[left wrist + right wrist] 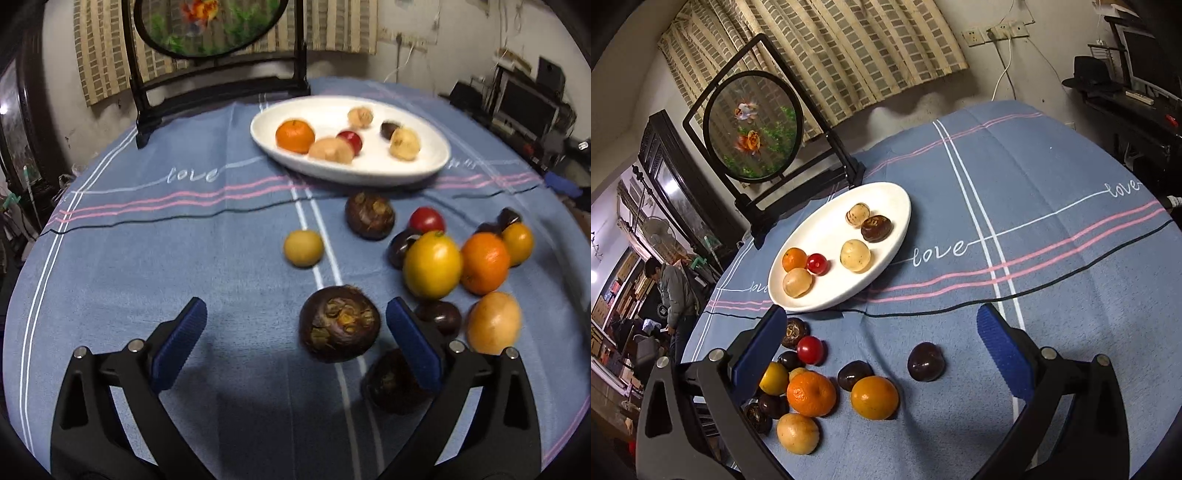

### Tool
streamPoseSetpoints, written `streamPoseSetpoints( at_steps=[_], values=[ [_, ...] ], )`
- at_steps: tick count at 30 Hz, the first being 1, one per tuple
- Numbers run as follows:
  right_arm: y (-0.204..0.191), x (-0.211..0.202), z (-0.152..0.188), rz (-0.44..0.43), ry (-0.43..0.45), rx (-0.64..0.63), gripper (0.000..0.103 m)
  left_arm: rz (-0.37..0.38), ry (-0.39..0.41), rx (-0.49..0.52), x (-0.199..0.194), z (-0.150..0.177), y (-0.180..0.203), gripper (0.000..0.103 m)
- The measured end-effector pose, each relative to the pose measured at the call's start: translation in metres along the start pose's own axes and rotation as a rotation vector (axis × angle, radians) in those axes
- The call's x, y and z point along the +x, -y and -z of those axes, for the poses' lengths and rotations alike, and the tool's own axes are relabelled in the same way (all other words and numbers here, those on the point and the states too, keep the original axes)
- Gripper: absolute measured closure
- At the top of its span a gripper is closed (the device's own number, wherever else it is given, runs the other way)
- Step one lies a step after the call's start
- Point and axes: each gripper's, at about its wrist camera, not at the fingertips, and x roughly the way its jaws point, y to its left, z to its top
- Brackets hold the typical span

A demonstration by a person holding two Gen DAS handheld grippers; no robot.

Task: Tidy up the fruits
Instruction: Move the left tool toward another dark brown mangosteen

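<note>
A white oval plate [369,175] [886,199] holds an orange, a small red fruit, pale round fruits and a dark one. Loose fruit lies on the blue cloth in front of it. My left gripper [295,328] is open over the cloth, with a dark brown rough fruit [339,324] between its fingers, close to the right finger. A yellow fruit [432,264] and an orange [484,263] lie to its right. My right gripper [882,343] is open and empty above a dark plum-like fruit [926,361] and an orange [874,397].
A black-framed round goldfish screen [755,127] stands behind the plate at the table's far edge. A small yellow fruit [303,247] and another dark rough fruit [370,215] lie between my left gripper and the plate. A person [676,288] stands off the table's left side.
</note>
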Motion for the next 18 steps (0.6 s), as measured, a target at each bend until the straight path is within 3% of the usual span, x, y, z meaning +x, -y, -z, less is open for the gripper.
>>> streamPoseSetpoints(
  at_steps=[2, 6, 7, 9, 13, 18],
  values=[
    [0.0, 0.0, 0.0, -0.001, 0.001, -0.002, 0.001, 0.001, -0.026, -0.022, 0.006, -0.001, -0.006, 0.002],
    [0.001, -0.002, -0.001, 0.001, 0.006, 0.006, 0.001, -0.239, 0.03, -0.135, -0.005, 0.001, -0.041, 0.003],
    [0.001, -0.002, -0.001, 0.0, 0.005, 0.009, 0.001, -0.245, 0.035, -0.168, -0.007, 0.001, -0.048, 0.003],
    [0.001, -0.002, -0.001, -0.001, 0.005, 0.01, 0.001, -0.185, 0.049, -0.215, -0.01, 0.003, -0.058, 0.004],
    [0.0, -0.002, -0.001, -0.009, 0.005, 0.003, 0.001, -0.18, 0.037, -0.124, -0.005, 0.001, -0.039, 0.004],
    [0.0, 0.0, 0.0, -0.009, -0.007, 0.011, 0.001, -0.145, 0.035, -0.137, -0.006, 0.001, -0.043, 0.009]
  ],
)
